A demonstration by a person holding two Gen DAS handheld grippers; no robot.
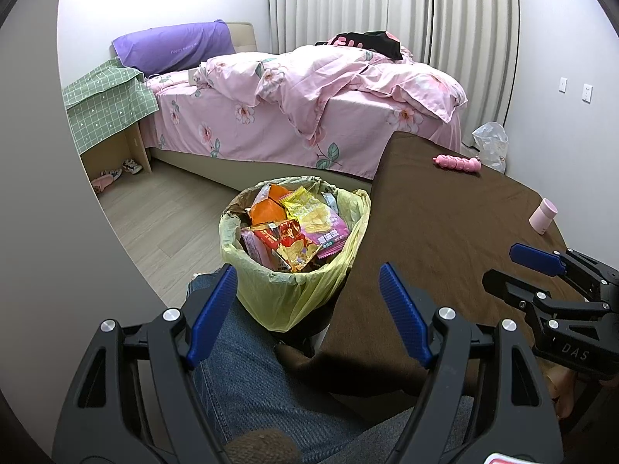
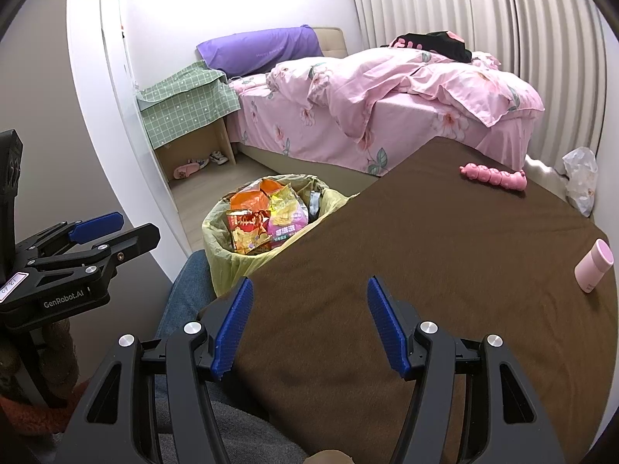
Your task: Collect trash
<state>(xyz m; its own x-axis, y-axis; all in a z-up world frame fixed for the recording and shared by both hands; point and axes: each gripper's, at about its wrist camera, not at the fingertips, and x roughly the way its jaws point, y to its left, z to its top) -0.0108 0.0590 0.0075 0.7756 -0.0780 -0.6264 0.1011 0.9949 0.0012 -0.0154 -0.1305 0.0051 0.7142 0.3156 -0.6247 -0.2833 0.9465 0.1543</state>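
A bin lined with a yellow bag (image 1: 294, 294) (image 2: 222, 232) stands on the floor beside the brown-covered table (image 1: 445, 232) (image 2: 425, 251). Several snack wrappers (image 1: 298, 228) (image 2: 263, 220) fill it to the rim. My left gripper (image 1: 309, 282) hangs open just in front of the bin, above a knee in jeans, nothing between its blue pads. My right gripper (image 2: 309, 301) is open over the table's near part, empty. Each gripper shows in the other's view: the right gripper (image 1: 514, 266) off to the right, the left gripper (image 2: 127, 226) at the left.
On the table lie a pink segmented toy (image 1: 458, 162) (image 2: 493, 178) at the far side and a pink cup on its side (image 1: 543, 215) (image 2: 594, 265) at the right. A pink bed (image 1: 309, 104), a green-covered box (image 1: 108, 104) and a plastic bag (image 1: 491, 143) stand beyond.
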